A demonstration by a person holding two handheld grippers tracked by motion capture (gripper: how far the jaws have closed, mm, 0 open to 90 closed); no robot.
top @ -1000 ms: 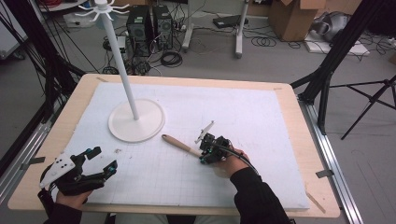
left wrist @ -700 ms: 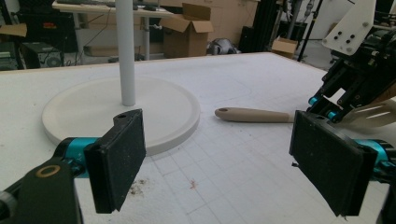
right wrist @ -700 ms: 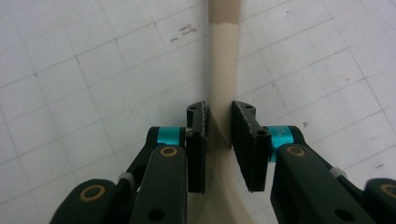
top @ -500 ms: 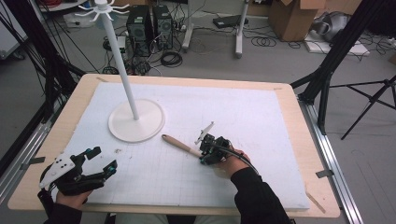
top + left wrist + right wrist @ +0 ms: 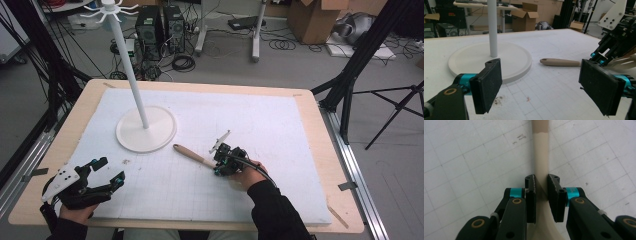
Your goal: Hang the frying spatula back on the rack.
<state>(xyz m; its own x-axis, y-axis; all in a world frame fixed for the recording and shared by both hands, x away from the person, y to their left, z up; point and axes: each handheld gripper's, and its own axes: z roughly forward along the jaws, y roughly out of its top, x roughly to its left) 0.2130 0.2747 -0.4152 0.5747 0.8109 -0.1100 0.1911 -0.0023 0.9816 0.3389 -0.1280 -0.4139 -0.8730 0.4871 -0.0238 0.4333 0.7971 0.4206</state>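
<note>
A beige utensil with a long handle [image 5: 192,155] lies on the white mat, right of the stand's base. My right gripper [image 5: 220,162] is shut on it where the handle widens; its own view shows the jaws pressed to both sides of the utensil [image 5: 541,157], right gripper [image 5: 541,187]. At the near left corner of the table my left gripper [image 5: 111,170] is held open with nothing between its jaws. Its view looks across the mat at the handle [image 5: 560,62], which has a hole at its free end, and at the right gripper [image 5: 614,47]. The left gripper [image 5: 544,85] is well short of both.
A white hook stand rises from a round base [image 5: 146,129] at the mat's left middle, with a tall pole [image 5: 130,65]; the base [image 5: 511,60] is close ahead of the left gripper. The gridded mat [image 5: 280,130] covers most of the wooden table.
</note>
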